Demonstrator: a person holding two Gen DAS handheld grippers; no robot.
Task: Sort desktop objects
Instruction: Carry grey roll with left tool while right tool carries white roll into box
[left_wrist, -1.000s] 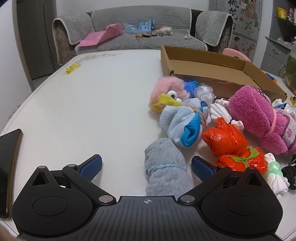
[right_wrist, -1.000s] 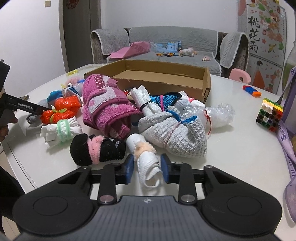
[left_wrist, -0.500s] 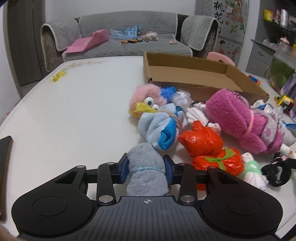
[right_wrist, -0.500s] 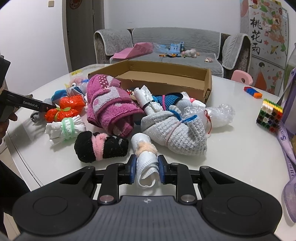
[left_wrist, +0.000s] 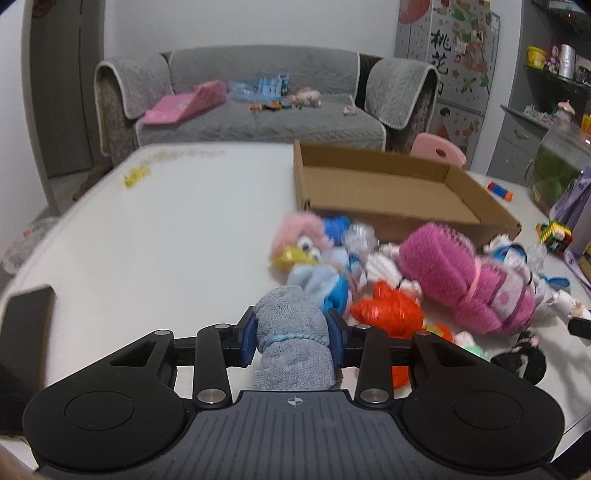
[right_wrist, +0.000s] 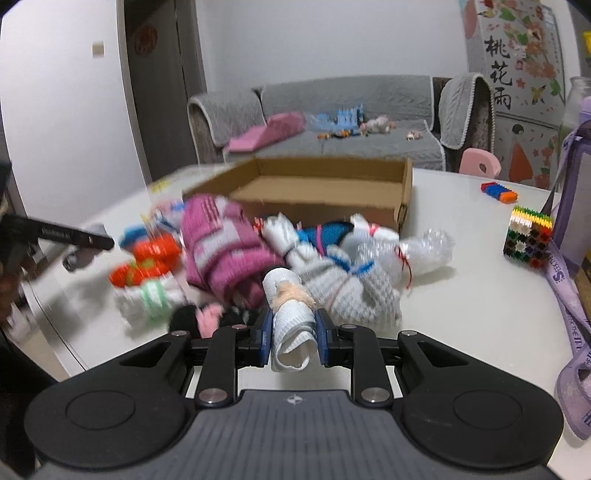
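Lift-off on both sides: left gripper (left_wrist: 291, 341), wide open a second ago, now clamps the grey sock roll (left_wrist: 291, 347); right gripper (right_wrist: 291, 341) keeps the white roll (right_wrist: 291, 325) (both clear of the table (left_wrist: 166, 240)), cardboard box (left_wrist: 388, 188) likely next.

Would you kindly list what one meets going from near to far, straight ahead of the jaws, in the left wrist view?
Grey sock roll held in the left gripper → light blue sock bundle → pink duck plush → cardboard box → grey sofa.
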